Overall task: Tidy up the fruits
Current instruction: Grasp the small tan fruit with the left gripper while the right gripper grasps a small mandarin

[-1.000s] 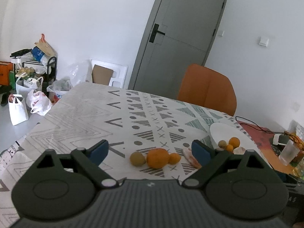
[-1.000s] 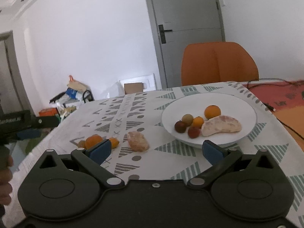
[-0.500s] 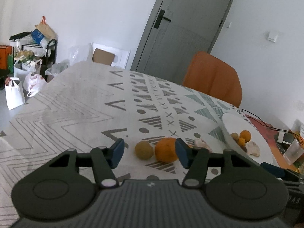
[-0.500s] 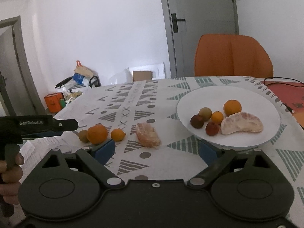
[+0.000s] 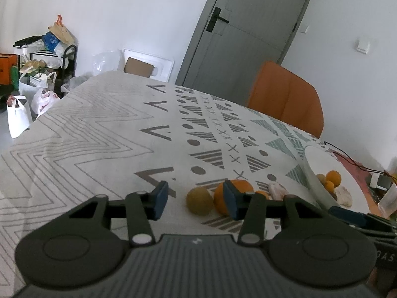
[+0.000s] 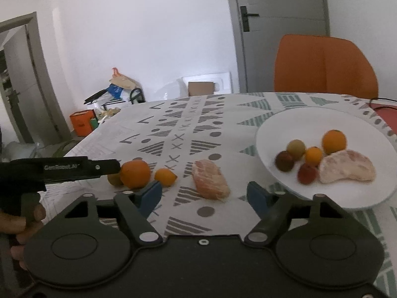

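Six fruits sit on your plate [image 6: 280,126]; four wait on the cloth; your left gripper [image 5: 194,198] is closing around the green fruit [image 5: 199,200], no contact yet; your right gripper [image 6: 204,196] narrows before the peeled segment [image 6: 211,179], empty.

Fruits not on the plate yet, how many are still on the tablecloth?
4, all in a row left of the white plate: a greenish fruit, a big orange, a small orange and a peeled citrus piece. Nothing seems hidden.
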`<state>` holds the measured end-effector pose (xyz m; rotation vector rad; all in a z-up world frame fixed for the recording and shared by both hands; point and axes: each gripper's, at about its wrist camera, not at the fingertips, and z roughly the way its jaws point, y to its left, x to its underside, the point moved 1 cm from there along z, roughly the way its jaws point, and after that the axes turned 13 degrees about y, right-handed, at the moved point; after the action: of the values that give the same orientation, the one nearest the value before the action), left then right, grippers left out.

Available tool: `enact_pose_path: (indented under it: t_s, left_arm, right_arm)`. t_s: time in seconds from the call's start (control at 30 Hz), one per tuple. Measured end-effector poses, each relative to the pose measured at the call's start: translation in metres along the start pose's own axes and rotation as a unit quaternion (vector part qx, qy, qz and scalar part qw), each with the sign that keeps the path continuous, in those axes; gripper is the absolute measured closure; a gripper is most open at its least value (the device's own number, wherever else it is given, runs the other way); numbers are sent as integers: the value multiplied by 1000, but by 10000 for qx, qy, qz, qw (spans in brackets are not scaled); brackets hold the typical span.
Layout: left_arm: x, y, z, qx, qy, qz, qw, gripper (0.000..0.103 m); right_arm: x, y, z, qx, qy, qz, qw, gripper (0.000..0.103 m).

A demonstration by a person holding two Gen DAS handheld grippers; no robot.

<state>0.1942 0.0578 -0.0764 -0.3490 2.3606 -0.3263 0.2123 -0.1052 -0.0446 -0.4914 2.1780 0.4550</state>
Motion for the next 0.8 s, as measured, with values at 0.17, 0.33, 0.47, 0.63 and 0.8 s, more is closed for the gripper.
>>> enact_pose_path:
  t_s: [0.17,0.33,0.47,0.63,0.8]
  left_arm:
    - [2,6,5,167,157,-73,9997,69]
    - [5,0,6,149,213,65,9996,81]
    - [4,4,-1,143,152,9,9998,81]
    - [2,11,-13,50,-1,-68,10000,81]
    - [2,23,-21,-40,-64,-211,9997,81]
  right_arm:
    - [-6,5,9,-187,75,-97,9997,41]
    - [-10,11,19,-328,170,-168,9992,50]
    - [-15,18,22,-362,137,-295,9988,54]
    - [-20,25,31,-422,189,-403,9981,63]
    - [-21,29,40,-290,254,-487,9981,69]
